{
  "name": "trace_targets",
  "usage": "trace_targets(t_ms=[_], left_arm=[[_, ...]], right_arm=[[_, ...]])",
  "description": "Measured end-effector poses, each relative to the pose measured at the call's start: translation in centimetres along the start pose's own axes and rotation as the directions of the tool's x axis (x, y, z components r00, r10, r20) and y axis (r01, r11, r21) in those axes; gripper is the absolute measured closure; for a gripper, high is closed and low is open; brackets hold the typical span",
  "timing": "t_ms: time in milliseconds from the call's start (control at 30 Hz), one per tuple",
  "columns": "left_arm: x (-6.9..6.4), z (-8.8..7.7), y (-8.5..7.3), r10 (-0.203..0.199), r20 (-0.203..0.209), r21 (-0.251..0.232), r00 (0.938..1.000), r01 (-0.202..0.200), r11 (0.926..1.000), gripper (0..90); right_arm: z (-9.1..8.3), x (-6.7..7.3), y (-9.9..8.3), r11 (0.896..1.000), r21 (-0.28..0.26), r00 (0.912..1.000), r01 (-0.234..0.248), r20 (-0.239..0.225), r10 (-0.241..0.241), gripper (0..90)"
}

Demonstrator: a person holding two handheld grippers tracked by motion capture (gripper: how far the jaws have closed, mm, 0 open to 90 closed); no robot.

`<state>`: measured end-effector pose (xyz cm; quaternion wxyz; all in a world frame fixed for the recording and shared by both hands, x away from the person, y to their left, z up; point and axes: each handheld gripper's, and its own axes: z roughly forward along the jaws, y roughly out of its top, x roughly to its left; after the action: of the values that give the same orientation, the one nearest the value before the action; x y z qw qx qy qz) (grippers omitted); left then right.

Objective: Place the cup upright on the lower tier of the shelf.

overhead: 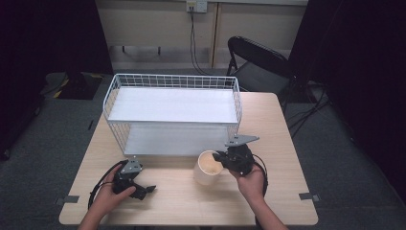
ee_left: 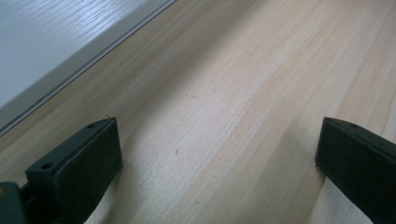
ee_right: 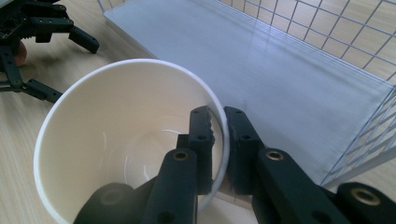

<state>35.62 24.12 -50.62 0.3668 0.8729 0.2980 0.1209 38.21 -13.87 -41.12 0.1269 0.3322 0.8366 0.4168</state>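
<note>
The white cup [overhead: 208,167] stands on the wooden surface [overhead: 282,143], just in front of the lower shelf of the white wire rack [overhead: 172,112], toward its right end. In the high view it looks a little tilted, but I cannot tell if its bottom rests fully on the surface. The cup is empty and its inside is plain cream colour. No brand, label or writing can be read on it.

The right hand-held gripper [ee_right: 217,140] is clamped on the rim of the cup at the side away from the rack opening's left part: one jaw is inside the cup wall and the other is outside, both pressing on the thin wall. The person's right hand [overhead: 250,182] holds this tool from behind.

The left hand-held gripper [overhead: 140,189] lies low near the front left part of the surface, well apart from the cup. Its jaws stand wide apart, with only bare wood between them.

Behind the surface there is a black folding chair [overhead: 261,60]. The rack also carries no readable writing.
</note>
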Motion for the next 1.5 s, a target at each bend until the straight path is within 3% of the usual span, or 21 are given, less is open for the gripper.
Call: trace_targets(t_ms=[900, 1333, 1500], left_arm=[[0.0, 0.0, 0.0, 0.0, 0.0, 0.0, 1.0, 0.0, 1.0, 0.0], [0.0, 0.0, 0.0, 0.001, 0.0, 0.001, 1.0, -0.001, 1.0, 0.0], [0.0, 0.0, 0.0, 0.002, 0.0, 0.0, 1.0, -0.002, 1.0, 0.0]], right_arm=[[2.3, 1.0, 2.0, 1.0, -0.017, 0.997, 0.005, 0.078, -0.004, 82.8], [3.4, 1.0, 2.4, 0.999, -0.032, 0.9935, 0.0, 0.114, 0.004, 82.8], [3.8, 1.1, 2.6, 0.999, -0.039, 0.9888, 0.005, 0.149, 0.001, 82.8]])
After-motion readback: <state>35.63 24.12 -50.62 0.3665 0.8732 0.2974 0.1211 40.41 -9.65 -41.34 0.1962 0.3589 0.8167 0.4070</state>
